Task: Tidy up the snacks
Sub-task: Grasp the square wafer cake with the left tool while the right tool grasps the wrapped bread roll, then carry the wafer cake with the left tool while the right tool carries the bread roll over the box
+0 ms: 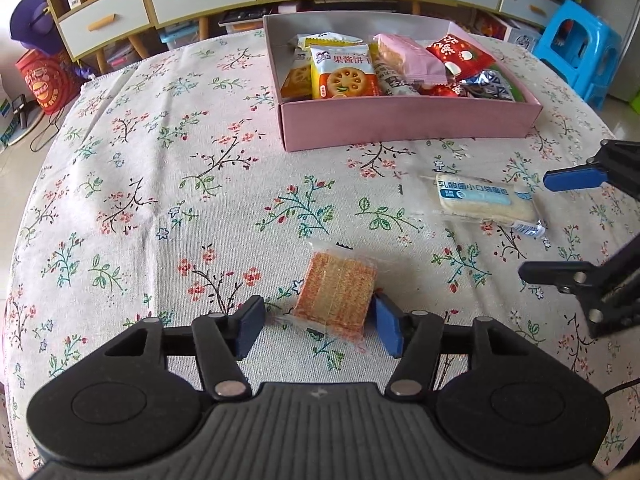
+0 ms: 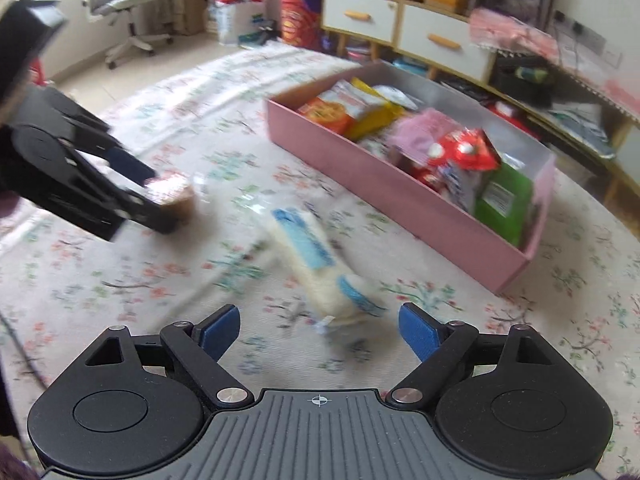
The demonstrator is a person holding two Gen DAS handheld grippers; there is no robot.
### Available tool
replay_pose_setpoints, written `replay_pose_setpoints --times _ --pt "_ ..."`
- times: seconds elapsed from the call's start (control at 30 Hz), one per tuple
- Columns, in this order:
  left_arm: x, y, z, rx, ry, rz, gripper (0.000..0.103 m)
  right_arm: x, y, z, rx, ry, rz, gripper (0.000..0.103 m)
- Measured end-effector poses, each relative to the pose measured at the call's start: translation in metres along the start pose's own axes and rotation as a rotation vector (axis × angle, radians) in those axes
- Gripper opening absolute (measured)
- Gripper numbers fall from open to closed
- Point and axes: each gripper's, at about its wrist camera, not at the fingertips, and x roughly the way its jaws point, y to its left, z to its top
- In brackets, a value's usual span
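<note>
A round worktop covered with a pale floral tablecloth (image 1: pixel 160 184) carries a shallow pink cardboard box (image 1: pixel 408 124) at its far side, packed with snack packets in yellow, pink, red and green wrappers. Two snacks lie loose on the cloth nearer the cameras. The orange-brown wafer block in clear wrap (image 1: pixel 336 292) sits between the blue pads of the left claw (image 1: pixel 320 328); the right pad is at or very near the wrapper's edge, the left pad stands clear of it, so the claw is open around the snack rather than gripping it. To the right, the long white bread roll in a clear wrapper with a pale blue label (image 2: pixel 316 268) lies just ahead of the right claw (image 2: pixel 320 332), whose fingers are spread wide and hold nothing. The right wrist view is blurred.
</note>
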Motion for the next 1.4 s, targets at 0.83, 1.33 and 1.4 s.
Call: replay_pose_setpoints --times 0.83,1.33,1.4 --pt "-0.001 0.014 0.004 -0.082 0.017 -0.034 0.033 0.019 0.008 0.029 0.076 0.027 -0.002 0.037" --pt "-0.015 0.034 0.019 -0.222 -0.01 -0.118 0.032 0.006 -0.028 0.042 0.408 0.067 0.078 0.023" --pt "-0.018 0.036 0.023 -0.237 -0.025 -0.124 0.032 0.001 -0.031 0.045 0.432 0.046 0.096 0.022"
